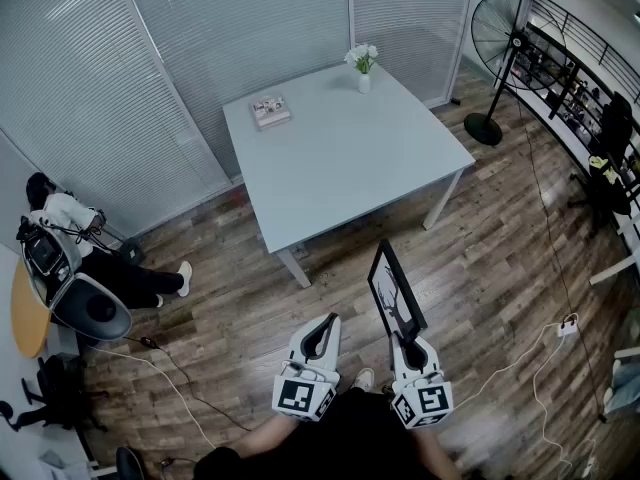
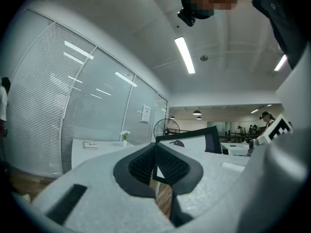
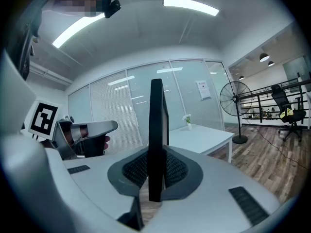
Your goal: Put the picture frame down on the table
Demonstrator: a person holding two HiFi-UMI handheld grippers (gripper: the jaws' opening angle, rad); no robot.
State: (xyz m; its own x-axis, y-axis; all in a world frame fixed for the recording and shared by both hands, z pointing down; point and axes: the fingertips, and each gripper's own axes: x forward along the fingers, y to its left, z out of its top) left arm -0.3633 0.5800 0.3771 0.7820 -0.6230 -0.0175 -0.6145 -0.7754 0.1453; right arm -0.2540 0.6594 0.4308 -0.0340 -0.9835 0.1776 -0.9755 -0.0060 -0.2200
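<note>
A black picture frame [image 1: 392, 290] with a tree drawing stands upright on edge over the wood floor, short of the table's near edge. My right gripper [image 1: 403, 340] is shut on its lower edge. In the right gripper view the frame [image 3: 156, 130] rises edge-on between the two pads. My left gripper [image 1: 328, 320] hangs just left of it, shut with nothing in it. Its pads meet in the left gripper view [image 2: 155, 152], where the frame [image 2: 194, 142] shows to the right. The light grey table [image 1: 350, 158] is ahead.
On the table's far side lie a small book or box [image 1: 270, 110] and a vase of white flowers [image 1: 363, 68]. A standing fan [image 1: 505, 33] is at the right. A seated person [image 1: 70, 218] is at the left. Cables [image 1: 520, 358] run over the floor.
</note>
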